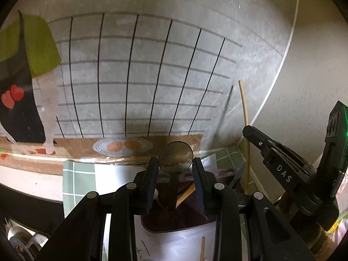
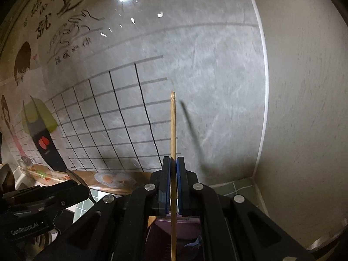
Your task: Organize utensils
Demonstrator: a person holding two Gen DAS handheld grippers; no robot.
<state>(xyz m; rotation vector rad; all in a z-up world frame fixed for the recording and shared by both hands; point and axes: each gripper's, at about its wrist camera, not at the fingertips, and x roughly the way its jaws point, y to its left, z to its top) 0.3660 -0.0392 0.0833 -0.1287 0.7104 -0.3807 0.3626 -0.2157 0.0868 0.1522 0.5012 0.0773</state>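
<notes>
In the left wrist view my left gripper (image 1: pixel 175 171) is shut on a metal spoon (image 1: pixel 175 157). The spoon stands upright, bowl up, and its handle runs down towards a dark purple holder (image 1: pixel 174 221) just below. A wooden stick (image 1: pixel 184 195) leans inside that holder. My right gripper (image 2: pixel 173 163) is shut on a wooden chopstick (image 2: pixel 173 128), also upright, over the same purple holder (image 2: pixel 180 228). Seen from the left wrist, the right gripper (image 1: pixel 248 129) and its chopstick (image 1: pixel 243 104) are close by on the right. The left gripper (image 2: pixel 71 187) shows at the lower left of the right wrist view.
A glossy grey wall (image 1: pixel 152 76) with a black grid sticker stands right behind the holder. A beige side wall (image 2: pixel 304 108) closes the corner on the right. Green tiles (image 1: pixel 71 180) cover the counter, and a metal object (image 1: pixel 19 239) lies at the lower left.
</notes>
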